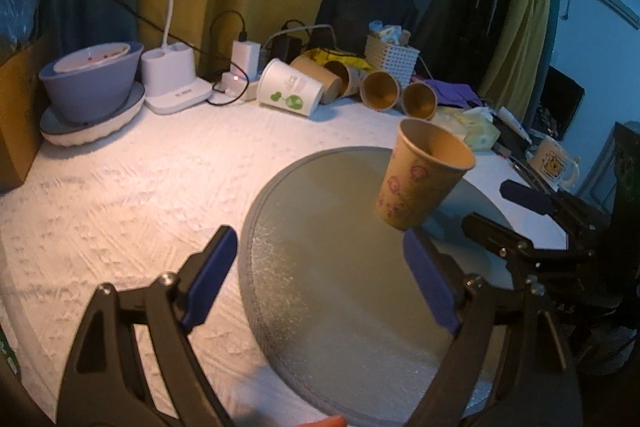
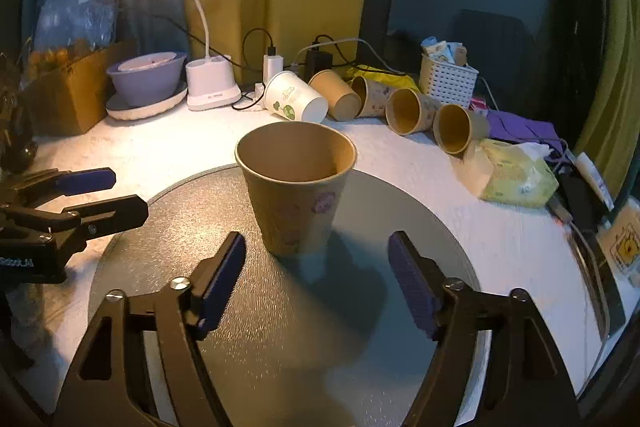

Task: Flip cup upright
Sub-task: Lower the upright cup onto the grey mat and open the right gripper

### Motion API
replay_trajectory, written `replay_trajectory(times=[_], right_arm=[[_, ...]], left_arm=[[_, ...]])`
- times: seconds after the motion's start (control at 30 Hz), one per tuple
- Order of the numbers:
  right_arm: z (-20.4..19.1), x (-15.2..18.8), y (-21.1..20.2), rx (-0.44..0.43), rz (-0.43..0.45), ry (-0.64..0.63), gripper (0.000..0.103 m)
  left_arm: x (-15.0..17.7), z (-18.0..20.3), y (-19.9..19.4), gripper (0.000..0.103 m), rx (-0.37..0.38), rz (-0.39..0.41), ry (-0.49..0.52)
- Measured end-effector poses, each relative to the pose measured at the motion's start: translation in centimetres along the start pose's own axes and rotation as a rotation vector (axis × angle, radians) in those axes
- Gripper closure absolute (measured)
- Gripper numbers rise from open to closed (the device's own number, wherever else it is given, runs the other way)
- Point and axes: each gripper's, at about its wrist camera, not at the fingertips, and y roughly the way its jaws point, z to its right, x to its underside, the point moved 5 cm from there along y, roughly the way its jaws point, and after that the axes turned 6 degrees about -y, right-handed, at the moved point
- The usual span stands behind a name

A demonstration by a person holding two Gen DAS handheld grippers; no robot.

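Both grippers are spread wide, holding nothing. Between and just beyond the right gripper (image 2: 316,279) fingers, at frame centre, the paper cup (image 2: 296,187) stands mouth up on the round grey mat (image 2: 180,227); the left gripper (image 1: 320,279) sits farther off.

The left hand-held gripper (image 1: 320,279) sits low in the frame, its blue-padded fingers (image 1: 210,277) spread wide with nothing between them. A brown paper cup (image 1: 424,175) with a faint floral print stands mouth-up on the far right part of a round grey mat (image 1: 320,267), appearing tilted in this view. The right hand-held gripper (image 1: 508,209) enters from the right edge, jaws apart, just beside the cup without touching it. The mat lies on a white textured desk (image 1: 120,195). Along the back, four brown cups (image 1: 380,91) and one white cup (image 1: 290,87) lie on their sides, near a white basket (image 1: 392,57), a lamp base (image 1: 172,83) and a grey bowl (image 1: 92,83).
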Motion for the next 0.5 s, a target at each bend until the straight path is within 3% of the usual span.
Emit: replay_trajectory(times=[0.5], right_arm=[[0.5, 1.4, -6.6, 0.023, 0.048, 0.032, 0.024]], left_arm=[[2.0, 4.2, -4.4, 0.017, 0.008, 0.040, 0.075]])
